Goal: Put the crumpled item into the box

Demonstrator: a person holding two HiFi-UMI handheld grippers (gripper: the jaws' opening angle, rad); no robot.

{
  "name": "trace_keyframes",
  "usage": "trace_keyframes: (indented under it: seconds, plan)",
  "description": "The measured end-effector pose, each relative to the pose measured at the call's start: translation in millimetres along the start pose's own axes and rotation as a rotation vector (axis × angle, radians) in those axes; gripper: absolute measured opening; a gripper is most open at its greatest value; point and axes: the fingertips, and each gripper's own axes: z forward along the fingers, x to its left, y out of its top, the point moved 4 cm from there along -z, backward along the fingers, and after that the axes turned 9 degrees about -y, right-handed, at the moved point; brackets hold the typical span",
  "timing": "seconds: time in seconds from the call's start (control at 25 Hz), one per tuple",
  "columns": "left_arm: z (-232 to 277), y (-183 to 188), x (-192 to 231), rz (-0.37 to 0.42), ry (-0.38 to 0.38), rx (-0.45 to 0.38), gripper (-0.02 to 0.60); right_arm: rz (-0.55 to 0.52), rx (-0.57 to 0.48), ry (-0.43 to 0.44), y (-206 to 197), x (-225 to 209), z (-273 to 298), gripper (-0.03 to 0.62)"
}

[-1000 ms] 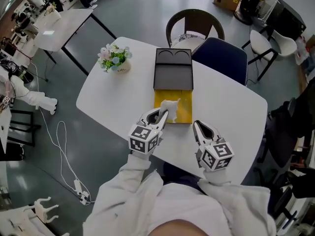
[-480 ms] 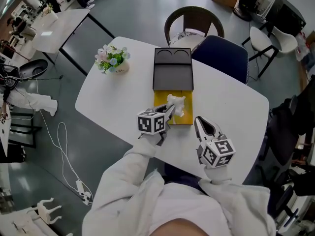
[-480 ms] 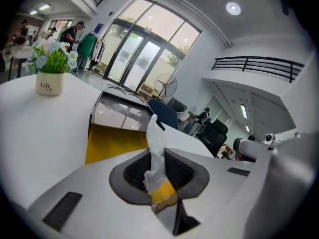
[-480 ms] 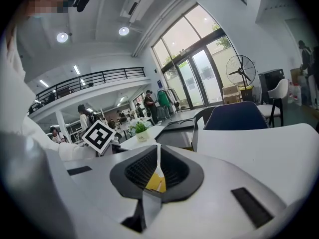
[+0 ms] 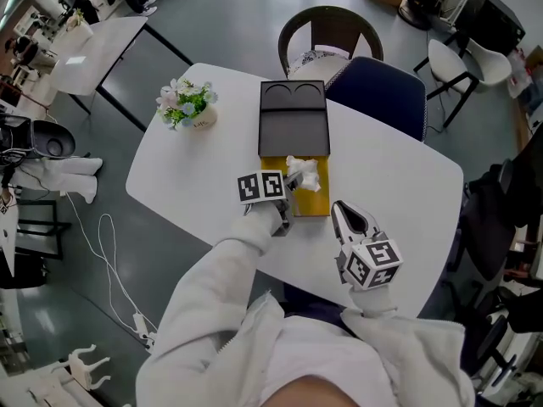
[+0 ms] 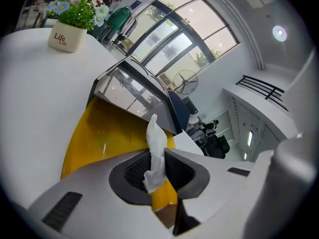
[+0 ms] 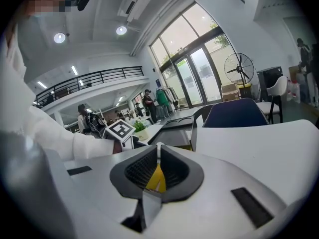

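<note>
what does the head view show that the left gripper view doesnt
Only the head view: the right gripper over the table's near edge, the person's white sleeves, and the whole table from above. Only the left gripper view: the left gripper with its jaws shut on the tissue's lower end, plus the windows and a fan behind. Both: the tissue, the yellow box, its black lid and the flower pot.

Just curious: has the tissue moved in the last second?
Yes. Held by the left gripper, the tissue moved farther over the yellow box, toward its lid.
</note>
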Motion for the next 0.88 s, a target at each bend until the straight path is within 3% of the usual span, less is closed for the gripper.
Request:
trace_keyframes:
  seconds: [0.88]
  plan:
    - [12, -10, 23, 0.008, 0.123, 0.15, 0.094, -0.004, 0.037, 0.017, -10, 3, 5, 0.043]
